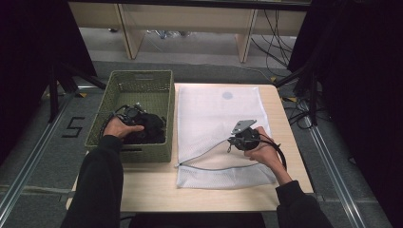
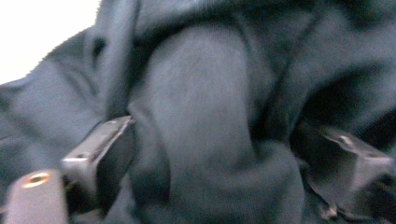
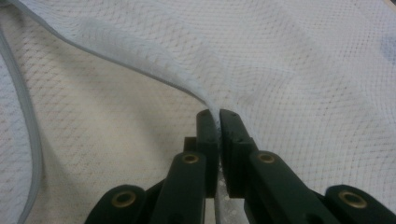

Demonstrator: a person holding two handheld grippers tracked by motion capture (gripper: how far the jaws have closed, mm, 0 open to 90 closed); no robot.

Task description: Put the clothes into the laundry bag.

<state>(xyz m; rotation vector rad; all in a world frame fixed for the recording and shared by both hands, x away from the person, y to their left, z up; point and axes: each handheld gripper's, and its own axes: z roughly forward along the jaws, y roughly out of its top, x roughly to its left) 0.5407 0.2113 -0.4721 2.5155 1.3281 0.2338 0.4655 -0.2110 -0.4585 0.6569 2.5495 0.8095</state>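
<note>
Reaching into the green basket (image 1: 142,85) at nine o'clock on the table (image 1: 209,194), the left gripper (image 1: 134,114) is sunk in a heap of dark clothing (image 1: 152,130). Its own view shows the jaws spread wide with a thick fold of that dark cloth (image 2: 201,121) bulging between them; the pads stand to either side of the fold and do not seem to press it, so I judge nothing is gripped yet.

Toward three o'clock lies the white mesh laundry bag (image 1: 216,118), flat on the table just beside the basket, its zipped mouth (image 1: 209,164) parted along the near edge. The right gripper (image 1: 237,137) sits at the bag's right side, jaws pinched narrow on the upper lip of the opening and lifting it clear of the lower layer.

As for progress, the bag looks empty and all the clothing seems to be in the basket: the mouth is held open, but the first garment remains to be clamped, carried across and pushed inside.

From the high view come the layout and both hands; jaw state is too small to read there. Each gripper view supplies that: the right gripper view shows mesh (image 3: 299,70) nipped between the pads, the left gripper view the cloth's ribbed weave.
</note>
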